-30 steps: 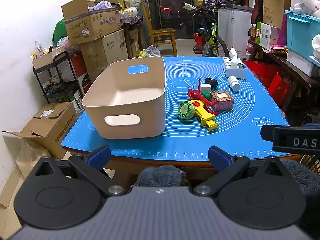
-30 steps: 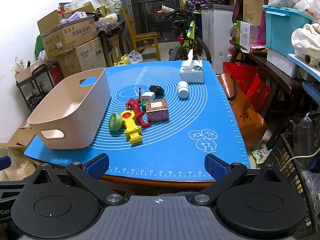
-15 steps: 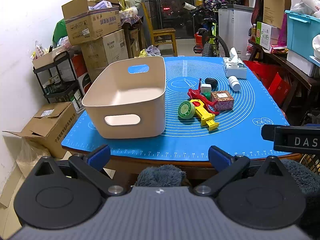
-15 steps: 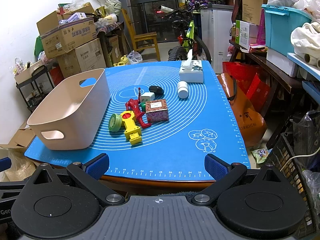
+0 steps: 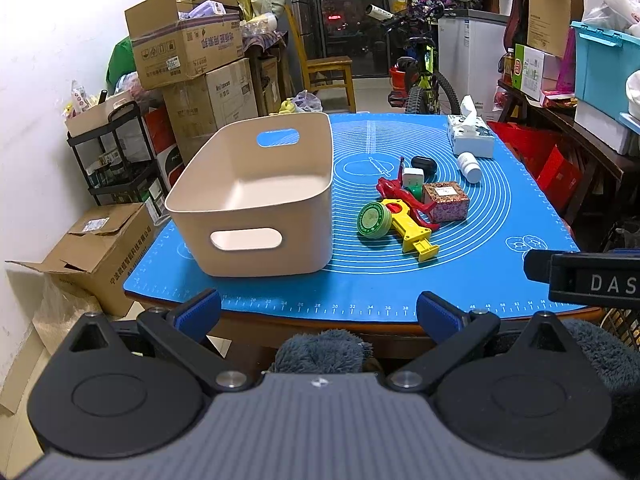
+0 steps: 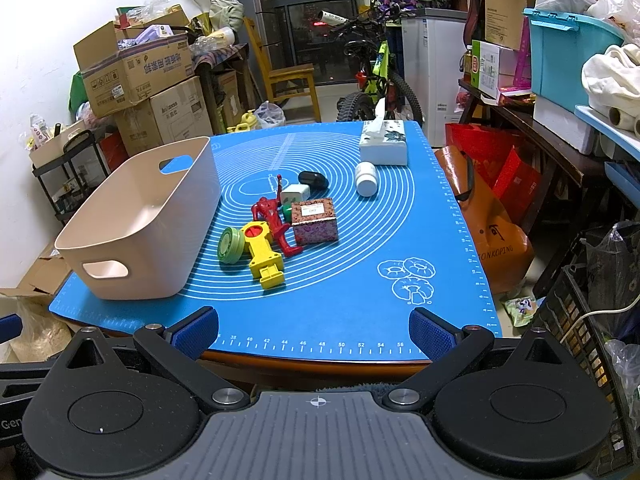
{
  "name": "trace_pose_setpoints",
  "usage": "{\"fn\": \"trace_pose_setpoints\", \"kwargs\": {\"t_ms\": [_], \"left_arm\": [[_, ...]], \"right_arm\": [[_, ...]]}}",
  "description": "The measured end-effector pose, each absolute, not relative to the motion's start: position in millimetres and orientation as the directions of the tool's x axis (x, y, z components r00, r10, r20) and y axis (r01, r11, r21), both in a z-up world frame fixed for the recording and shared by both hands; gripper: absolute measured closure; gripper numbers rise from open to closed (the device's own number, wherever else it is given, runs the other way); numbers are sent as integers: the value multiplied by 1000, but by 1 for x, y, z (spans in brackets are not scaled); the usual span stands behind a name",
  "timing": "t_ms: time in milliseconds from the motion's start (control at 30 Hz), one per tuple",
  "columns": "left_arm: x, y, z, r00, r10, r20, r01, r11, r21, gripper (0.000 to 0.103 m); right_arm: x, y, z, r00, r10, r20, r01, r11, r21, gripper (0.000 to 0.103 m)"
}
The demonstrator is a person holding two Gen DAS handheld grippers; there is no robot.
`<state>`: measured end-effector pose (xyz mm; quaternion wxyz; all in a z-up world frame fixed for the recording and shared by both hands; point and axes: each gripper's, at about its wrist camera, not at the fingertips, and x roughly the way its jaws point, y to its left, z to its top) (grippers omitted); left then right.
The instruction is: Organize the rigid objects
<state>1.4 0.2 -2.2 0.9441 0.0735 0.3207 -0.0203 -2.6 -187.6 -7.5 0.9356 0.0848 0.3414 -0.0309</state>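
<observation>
- Left wrist view: the left gripper hangs short of the desk edge, jaws wide apart and holding nothing. On the blue silicone mat the beige plastic bin with cut-out handles stands left of a cluster: round green tin, yellow plastic toy, red toy figure, floral-patterned small box, white charger cube, black oval case, white pill bottle, tissue box.
- Only this view shows the right gripper's black body from the side, lettered "DAS", and dark fuzzy fabric below the desk.
- Right wrist view: the right gripper has jaws wide apart, empty, at the mat's ruler edge, numbered 38 to 56.
- Only here appear an orange bag printed "ONKOPING" and a black crate on the floor.
</observation>
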Motion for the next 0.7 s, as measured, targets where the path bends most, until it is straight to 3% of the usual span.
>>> {"fn": "trace_pose_setpoints", "kwargs": {"t_ms": [700], "left_arm": [[6, 10, 4, 794, 25, -607, 58, 992, 116, 0]], "right_arm": [[-1, -182, 3, 798, 19, -603, 87, 986, 145, 3]]}}
